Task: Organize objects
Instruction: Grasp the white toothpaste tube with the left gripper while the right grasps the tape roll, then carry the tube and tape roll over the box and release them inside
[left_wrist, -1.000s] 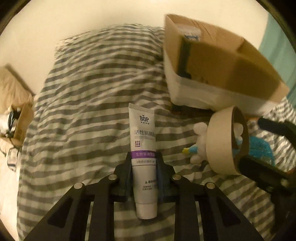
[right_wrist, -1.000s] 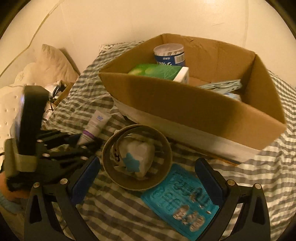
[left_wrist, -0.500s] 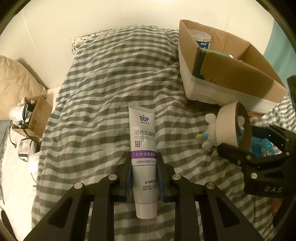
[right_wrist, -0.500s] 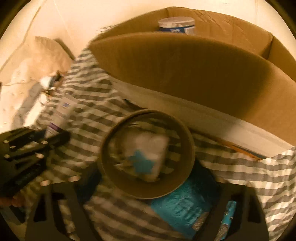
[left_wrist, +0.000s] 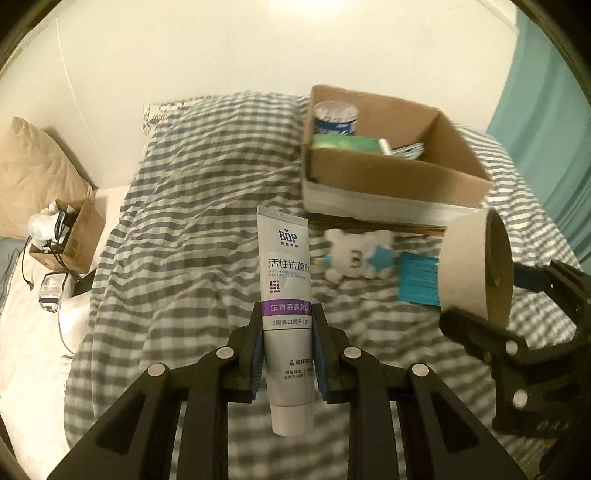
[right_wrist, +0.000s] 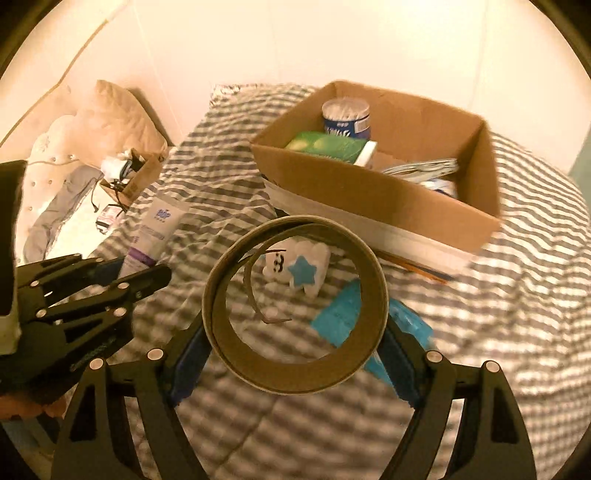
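A tube (left_wrist: 287, 314) was clamped in the left gripper (left_wrist: 288, 354); a tape roll (right_wrist: 295, 317) was gripped by the right gripper (right_wrist: 295, 365). Both were held above the striped bed (left_wrist: 192, 236), near the box (right_wrist: 373, 192). A plush toy (left_wrist: 354, 254) lay beside a blue packet (left_wrist: 419, 282).

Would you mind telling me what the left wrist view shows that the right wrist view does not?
Only the left wrist view shows the toothpaste tube's full printed front and the teal curtain. Only the right wrist view looks through the cardboard ring, showing a loose strip curling inside. Both show the cardboard box, the white plush toy and the striped bedcover.
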